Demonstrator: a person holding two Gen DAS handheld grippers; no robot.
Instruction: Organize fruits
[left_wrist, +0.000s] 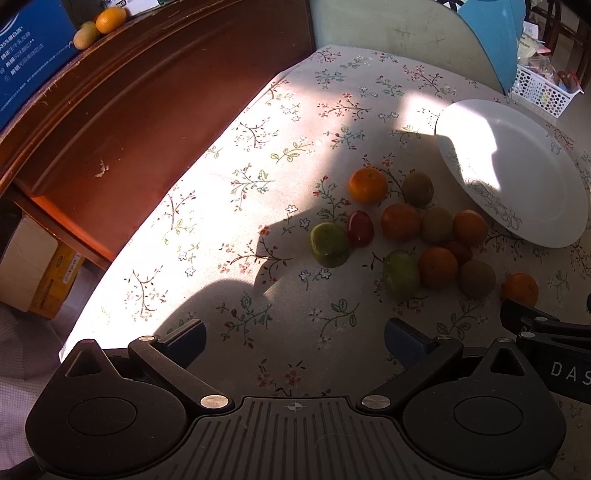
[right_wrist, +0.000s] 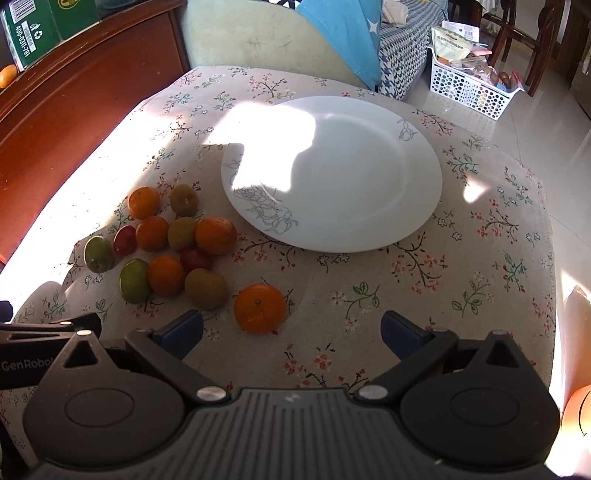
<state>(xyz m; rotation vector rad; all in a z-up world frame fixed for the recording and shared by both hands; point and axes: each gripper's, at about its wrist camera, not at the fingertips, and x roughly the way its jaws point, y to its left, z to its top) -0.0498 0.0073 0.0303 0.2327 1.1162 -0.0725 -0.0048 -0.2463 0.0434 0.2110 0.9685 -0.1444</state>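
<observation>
Looking along the left gripper (left_wrist: 294, 341): jaws spread wide, nothing between them, poised over bare floral tablecloth (left_wrist: 258, 206). Nothing sorted so far, by the look of it. Fruit cluster (left_wrist: 410, 229) lay loose on the cloth ahead and to the right: oranges, brownish kiwis, two green fruits, a couple of small red ones, several touching. White plate (left_wrist: 517, 177) sat just beyond the cluster, empty. Table's left edge dropped off beside a dark wooden cabinet (left_wrist: 129, 110); open cloth lay between jaws and fruit. Part of the other gripper showed at right, near an outlying orange.

Turning to the right wrist view: right gripper (right_wrist: 291, 332) also wide open and empty. Lone orange (right_wrist: 259, 308) sat just ahead, between the fingertips' line and slightly left, apart from the cluster. Plate, bare, lay farther on with clear cloth between. Table's right edge fell away toward tiled floor, with a white basket (right_wrist: 469, 92) well beyond. Probably every fruit was yet to be placed.
</observation>
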